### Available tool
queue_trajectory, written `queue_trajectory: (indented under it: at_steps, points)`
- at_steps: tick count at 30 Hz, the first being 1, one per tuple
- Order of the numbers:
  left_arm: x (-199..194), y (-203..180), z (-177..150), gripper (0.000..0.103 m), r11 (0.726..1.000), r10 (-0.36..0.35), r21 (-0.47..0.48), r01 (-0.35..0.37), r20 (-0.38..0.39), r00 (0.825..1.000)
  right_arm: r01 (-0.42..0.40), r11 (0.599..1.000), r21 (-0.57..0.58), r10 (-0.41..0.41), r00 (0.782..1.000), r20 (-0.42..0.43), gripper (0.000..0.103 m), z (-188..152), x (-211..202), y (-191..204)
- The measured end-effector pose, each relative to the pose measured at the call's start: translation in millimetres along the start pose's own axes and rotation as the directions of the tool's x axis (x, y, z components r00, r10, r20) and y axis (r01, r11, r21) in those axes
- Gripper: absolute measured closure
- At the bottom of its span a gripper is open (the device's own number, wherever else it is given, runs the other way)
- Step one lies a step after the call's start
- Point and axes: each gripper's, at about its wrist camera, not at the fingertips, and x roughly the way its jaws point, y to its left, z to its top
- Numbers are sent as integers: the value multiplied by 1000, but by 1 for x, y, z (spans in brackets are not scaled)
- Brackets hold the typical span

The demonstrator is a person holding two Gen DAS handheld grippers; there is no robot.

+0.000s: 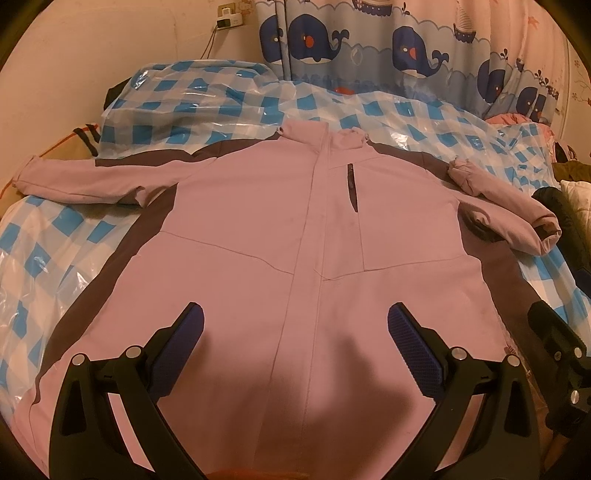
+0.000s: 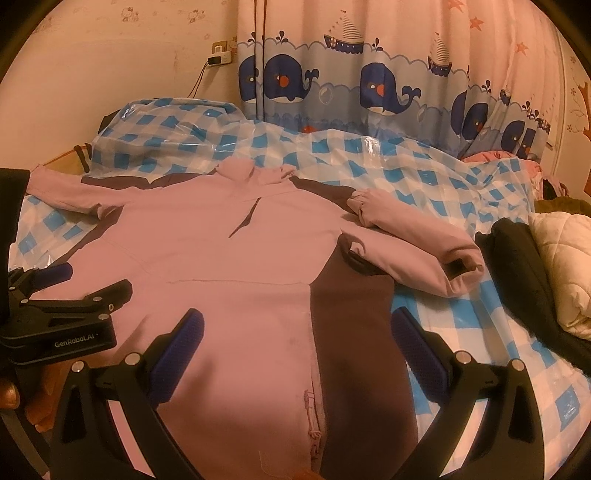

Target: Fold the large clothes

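A large pink jacket (image 1: 258,221) with dark brown side panels lies face up and spread flat on the bed, collar toward the curtain. Its left sleeve (image 1: 81,177) stretches out sideways; its right sleeve (image 1: 509,218) is bent, cuff pointing right. My left gripper (image 1: 295,332) hovers open over the lower front of the jacket, nothing between its blue pads. In the right wrist view the jacket (image 2: 221,251) fills the middle, and my right gripper (image 2: 297,336) stands open above its lower right side, over the brown panel (image 2: 351,314). The left gripper (image 2: 66,295) shows at the left edge there.
The bed is covered by a blue-and-white checked sheet under clear plastic (image 1: 424,122). A whale-print curtain (image 2: 369,85) hangs behind. A dark garment (image 2: 517,258) and a cream quilted item (image 2: 565,258) lie at the right. A wall socket with a cable (image 1: 225,18) sits at the far left.
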Motion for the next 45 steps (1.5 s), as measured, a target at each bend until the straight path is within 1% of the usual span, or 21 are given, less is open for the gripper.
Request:
queue_trajectory:
  at_steps: [18,21,25,27,28,29,30,31,32,33,34,35,36,37,38,39,40,41,42,43,45]
  points:
    - [1,-3,-1,7,1000,3,3,-3,-3,1000,-1,1000,8,1,1000,-23,5,-4,5,-2]
    - [1,-3,-1,7,1000,1,1,-1,-5,1000,10,1000,15,-9,1000,-27,5,-4,5,-3]
    - [2,-4,-2,7,1000,-1,0,1,-7,1000,59,998,17,-59,998,-24,5,2,3,-9]
    - [3,-3,-3,7,1000,-6,-9,6,-8,1000,41,998,39,-43,998,54,5,15,-13,-26]
    - [4,-2,-3,7,1000,-11,-18,11,-9,1000,39,997,64,-46,992,118,5,21,-25,-41]
    - [3,-2,-4,7,1000,-15,-25,14,-7,1000,39,995,92,-53,986,159,5,22,-29,-53]
    - [4,0,-3,7,999,-18,-35,17,-8,1000,47,985,164,-75,983,167,5,17,-24,-72]
    - [5,2,-3,7,999,-22,-46,22,-11,1000,75,972,223,-91,994,63,5,12,-7,-87]
    - [5,3,-4,7,998,-27,-55,26,-15,1000,71,962,264,-28,986,-161,20,9,24,-102]
    - [6,6,-3,7,997,-34,-71,32,-21,999,17,949,314,45,981,-188,39,12,27,-109]
    - [6,7,-4,7,996,-38,-83,36,-23,999,32,953,301,12,990,-141,39,23,15,-109]
    - [6,10,-3,7,995,-44,-94,42,-25,999,42,972,232,-46,999,12,31,46,-16,-100]
    - [6,11,-3,7,994,-51,-100,48,-26,998,38,984,172,-68,983,171,8,67,-45,-92]
    - [6,12,-2,7,993,-55,-103,52,-28,998,36,988,149,-82,945,316,6,81,-69,-90]
    - [7,13,-1,7,993,-57,-106,54,-30,998,22,988,156,-82,918,389,6,89,-78,-93]
    - [7,14,0,7,992,-60,-110,56,-31,998,-1,982,190,-75,915,396,6,94,-75,-102]
    - [7,17,2,7,991,-66,-115,62,-32,997,21,973,231,-86,957,275,6,97,-56,-111]
    - [7,16,2,7,991,-67,-116,63,-33,997,75,966,248,-99,991,85,6,96,-29,-118]
    - [8,17,2,7,991,-67,-116,63,-35,997,67,962,264,-68,998,-6,8,91,-10,-126]
    - [8,18,2,7,991,-68,-117,63,-36,997,57,957,284,-57,998,-9,9,82,-2,-132]
    - [8,17,2,7,991,-69,-118,64,-37,997,107,962,249,-106,994,-18,10,77,4,-132]
